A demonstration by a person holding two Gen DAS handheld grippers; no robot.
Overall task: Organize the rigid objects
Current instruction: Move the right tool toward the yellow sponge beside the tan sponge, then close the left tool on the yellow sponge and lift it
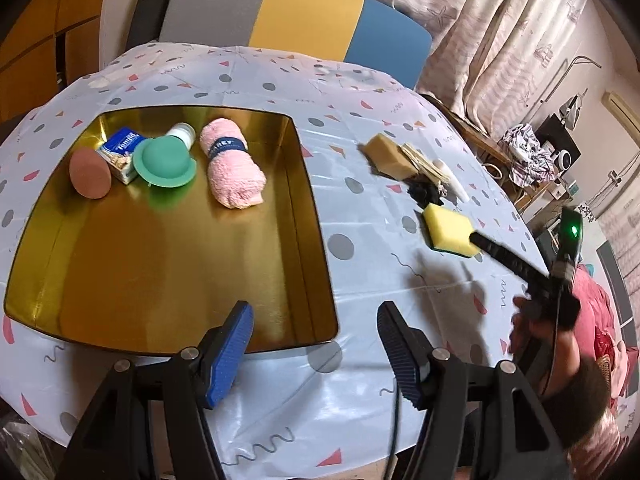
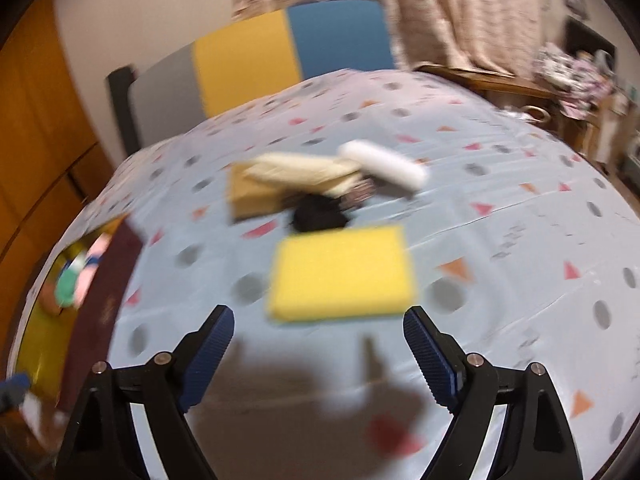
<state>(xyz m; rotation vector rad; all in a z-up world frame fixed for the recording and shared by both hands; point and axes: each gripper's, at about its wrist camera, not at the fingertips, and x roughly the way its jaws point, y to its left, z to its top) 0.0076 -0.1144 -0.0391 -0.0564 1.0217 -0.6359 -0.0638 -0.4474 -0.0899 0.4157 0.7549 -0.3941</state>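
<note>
A gold tray [image 1: 316, 240] holds a brown egg-shaped piece [image 1: 90, 174], a blue-white carton [image 1: 120, 152], a green hat-shaped lid [image 1: 164, 162], a white bottle [image 1: 182, 134] and a rolled pink towel [image 1: 234, 162]. My left gripper [image 1: 314, 312] hangs open and empty over the tray's near right corner. On the cloth to the right lie a yellow sponge [image 2: 342, 272], a black clump [image 2: 318, 214], a brown block [image 2: 250, 196], a cream bundle [image 2: 296, 172] and a white tube [image 2: 384, 166]. My right gripper [image 2: 318, 314] is open, and the sponge lies just ahead of its fingertips. The right wrist view is blurred.
The round table wears a pale blue patterned cloth [image 1: 360, 380]. A grey, yellow and blue chair back [image 1: 304, 20] stands behind it. Curtains [image 1: 500, 40] and a cluttered side table [image 1: 528, 152] are at the far right. A person's hand [image 1: 532, 320] holds the right gripper.
</note>
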